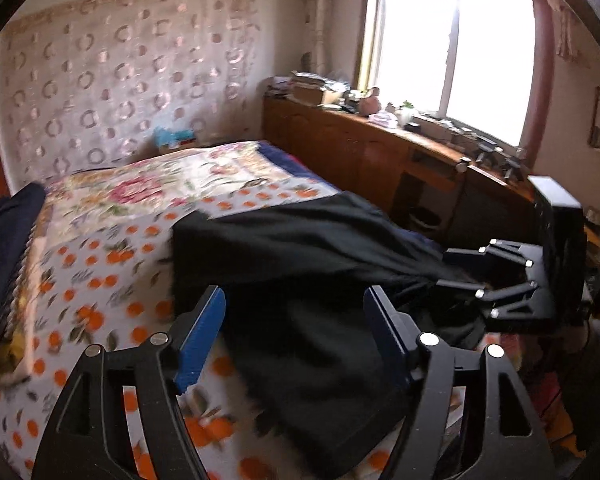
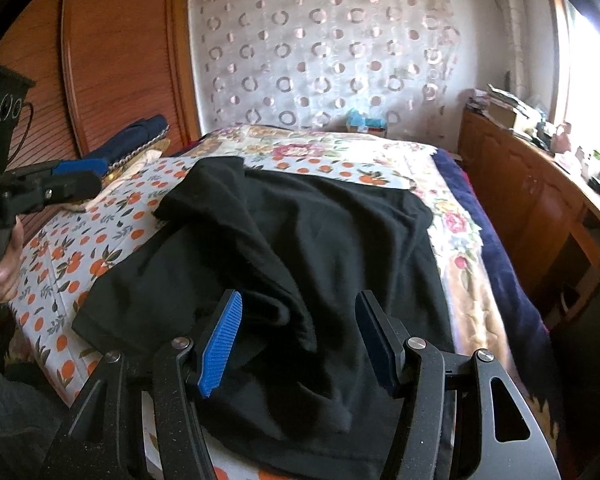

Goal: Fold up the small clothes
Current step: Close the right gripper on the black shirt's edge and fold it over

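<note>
A black garment (image 1: 300,264) lies rumpled on the orange-print bedsheet (image 1: 80,280); it also shows in the right wrist view (image 2: 300,240), with a sleeve folded over near its far left. My left gripper (image 1: 296,328) is open and empty, hovering over the garment's near part. My right gripper (image 2: 298,336) is open, its fingers spread above a bunched fold of the garment. In the left wrist view the right gripper (image 1: 460,272) sits at the garment's right edge, where the cloth looks gathered. In the right wrist view the left gripper (image 2: 76,178) hangs at the far left.
A floral quilt (image 2: 340,152) covers the far bed. Dark blue folded cloth (image 1: 4,248) lies at the bed's left edge. A wooden cabinet (image 1: 380,152) with clutter runs under the window on the right. A dark blue blanket (image 2: 500,248) drapes the bed's right side.
</note>
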`<state>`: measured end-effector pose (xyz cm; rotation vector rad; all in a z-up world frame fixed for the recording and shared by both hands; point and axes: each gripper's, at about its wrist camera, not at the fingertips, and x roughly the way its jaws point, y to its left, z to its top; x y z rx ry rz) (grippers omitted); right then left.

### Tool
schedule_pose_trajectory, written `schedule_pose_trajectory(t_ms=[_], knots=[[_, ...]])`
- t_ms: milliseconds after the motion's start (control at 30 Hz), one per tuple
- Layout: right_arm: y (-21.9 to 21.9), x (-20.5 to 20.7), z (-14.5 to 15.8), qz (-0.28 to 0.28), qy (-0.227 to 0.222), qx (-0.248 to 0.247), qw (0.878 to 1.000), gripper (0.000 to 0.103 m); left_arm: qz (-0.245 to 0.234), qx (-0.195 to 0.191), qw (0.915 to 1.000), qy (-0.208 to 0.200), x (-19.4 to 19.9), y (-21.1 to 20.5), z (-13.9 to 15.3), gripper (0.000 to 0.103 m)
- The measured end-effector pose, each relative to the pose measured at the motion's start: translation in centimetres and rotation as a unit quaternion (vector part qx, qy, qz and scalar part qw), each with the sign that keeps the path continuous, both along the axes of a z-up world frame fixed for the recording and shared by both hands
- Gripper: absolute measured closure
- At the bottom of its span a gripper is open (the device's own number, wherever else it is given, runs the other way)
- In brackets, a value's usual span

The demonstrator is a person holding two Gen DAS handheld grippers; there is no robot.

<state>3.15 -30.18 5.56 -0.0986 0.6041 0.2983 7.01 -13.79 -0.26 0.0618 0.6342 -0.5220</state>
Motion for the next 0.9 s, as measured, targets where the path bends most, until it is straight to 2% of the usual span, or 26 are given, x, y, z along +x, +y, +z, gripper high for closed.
schedule_pose_trajectory(t_ms=[133, 200, 467, 633, 700, 900], knots=[[0.6, 1.5, -0.5, 0.023, 0.015, -0.004, 1.0, 0.042, 0.022, 0.009, 0.9997, 0.005, -0.5, 1.7, -1.1, 0.03], [0.8, 2.1, -0.7, 0.035, 0.023, -0.008, 0.999, 0.051, 0.031, 0.009, 0.9995, 0.006, -0.7, 2.4, -1.5, 0.03], [0.3, 4.6, -1.4, 0.034, 0.047, -0.04, 0.997, 0.061, 0.042, 0.012, 0.999, 0.008, -0.8, 3.5, -2.5, 0.03], [0.4, 4.6, -1.4, 0.049, 0.051, -0.059, 0.996, 0.078, 0.046, 0.011, 0.9989, 0.008, -0.8, 3.8, -2.6, 0.03], [0.7, 4.6, -1.5, 0.052, 0.048, -0.065, 0.995, 0.09, 0.047, 0.011, 0.9988, 0.008, -0.8, 3.9, -2.6, 0.03], [1.6, 2.9, 0.0, 0.065, 0.004, -0.058, 0.996, 0.095, 0.054, 0.007, 0.9984, 0.012, -0.8, 4.4, -2.9, 0.03]])
